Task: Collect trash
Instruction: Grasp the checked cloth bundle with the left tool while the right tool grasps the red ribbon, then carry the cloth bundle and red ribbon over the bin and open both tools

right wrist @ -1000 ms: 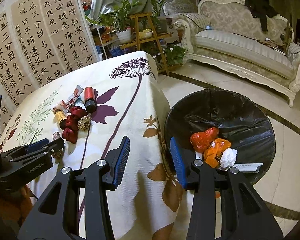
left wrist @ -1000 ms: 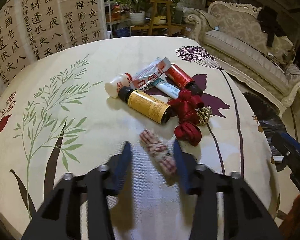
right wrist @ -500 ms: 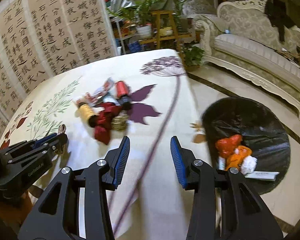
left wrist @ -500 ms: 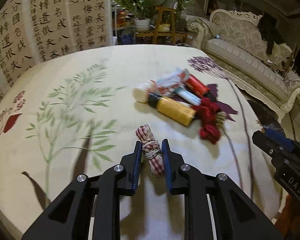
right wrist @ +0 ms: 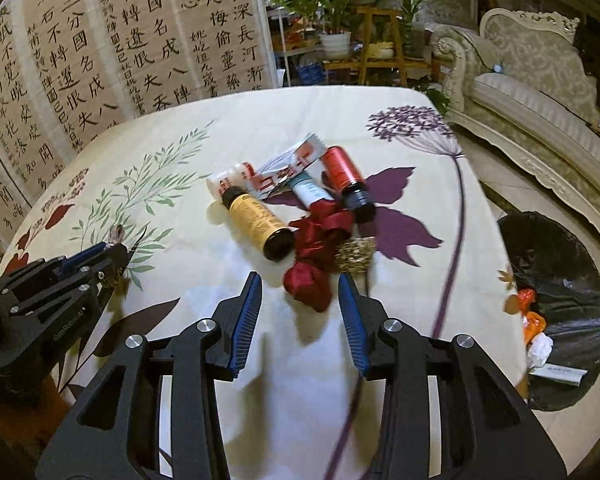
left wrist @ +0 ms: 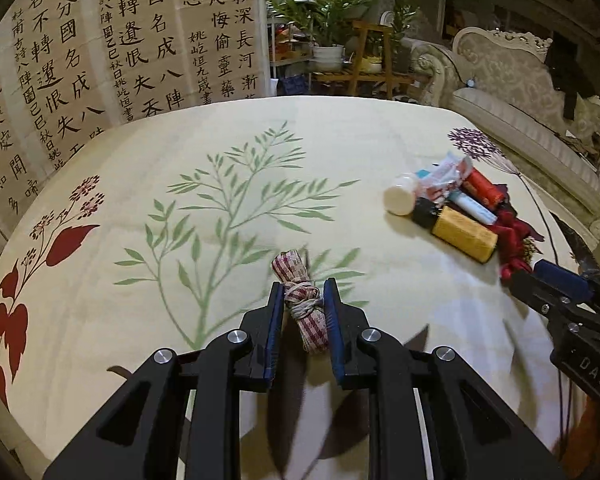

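Note:
My left gripper (left wrist: pixel 302 292) is shut on a red-checked cloth roll (left wrist: pixel 306 312) tied with string, held just over the flowered tablecloth (left wrist: pixel 220 152). The trash pile lies to its right: a yellow-label bottle (right wrist: pixel 260 220), a red bottle (right wrist: pixel 342 168), a white bottle (right wrist: pixel 224 178), a tube (right wrist: pixel 310 192), a torn wrapper (right wrist: pixel 296 160) and a dark red ribbon (right wrist: pixel 312 276). My right gripper (right wrist: pixel 299 280) hovers at the ribbon's near end with its jaws closing. The ribbon lies between the pads, which do not press on it.
A bin with a black liner (right wrist: pixel 560 248) stands on the floor off the table's right edge, with orange and white scraps inside. A calligraphy screen (left wrist: pixel 100 48) backs the table. A plant stand (right wrist: pixel 380 40) and a pale sofa (right wrist: pixel 540 92) stand beyond.
The left jaws shut on the checked roll and carried it leftward over the cloth. The right gripper swung from above the bin to the pile, and its jaws narrowed.

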Demonstrator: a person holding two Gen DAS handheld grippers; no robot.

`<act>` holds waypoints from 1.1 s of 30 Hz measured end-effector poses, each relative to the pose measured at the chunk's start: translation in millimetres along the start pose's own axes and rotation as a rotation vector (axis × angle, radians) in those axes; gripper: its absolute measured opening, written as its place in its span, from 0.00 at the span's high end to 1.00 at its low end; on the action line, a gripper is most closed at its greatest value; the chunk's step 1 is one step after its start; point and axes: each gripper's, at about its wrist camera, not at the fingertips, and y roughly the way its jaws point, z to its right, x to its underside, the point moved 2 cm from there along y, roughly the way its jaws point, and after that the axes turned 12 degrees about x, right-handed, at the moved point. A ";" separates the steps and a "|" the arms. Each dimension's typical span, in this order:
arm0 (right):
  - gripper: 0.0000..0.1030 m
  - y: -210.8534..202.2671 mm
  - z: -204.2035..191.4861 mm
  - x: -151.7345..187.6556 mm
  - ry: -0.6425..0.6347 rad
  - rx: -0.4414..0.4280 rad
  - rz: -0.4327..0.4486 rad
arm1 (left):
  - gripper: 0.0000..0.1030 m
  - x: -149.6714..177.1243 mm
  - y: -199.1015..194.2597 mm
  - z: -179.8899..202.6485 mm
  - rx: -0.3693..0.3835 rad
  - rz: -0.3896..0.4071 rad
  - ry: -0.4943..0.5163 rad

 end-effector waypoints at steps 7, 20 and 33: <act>0.87 7.2 -3.3 0.6 -0.019 0.034 -0.012 | 0.79 -0.5 3.6 -4.2 0.026 -0.007 -0.011; 0.89 -28.0 13.4 -12.9 0.007 0.050 0.096 | 0.79 -5.7 -3.4 9.9 0.066 0.017 -0.006; 0.89 -53.0 91.2 5.1 0.128 0.157 0.124 | 0.79 -13.3 -17.0 80.7 0.180 0.064 0.082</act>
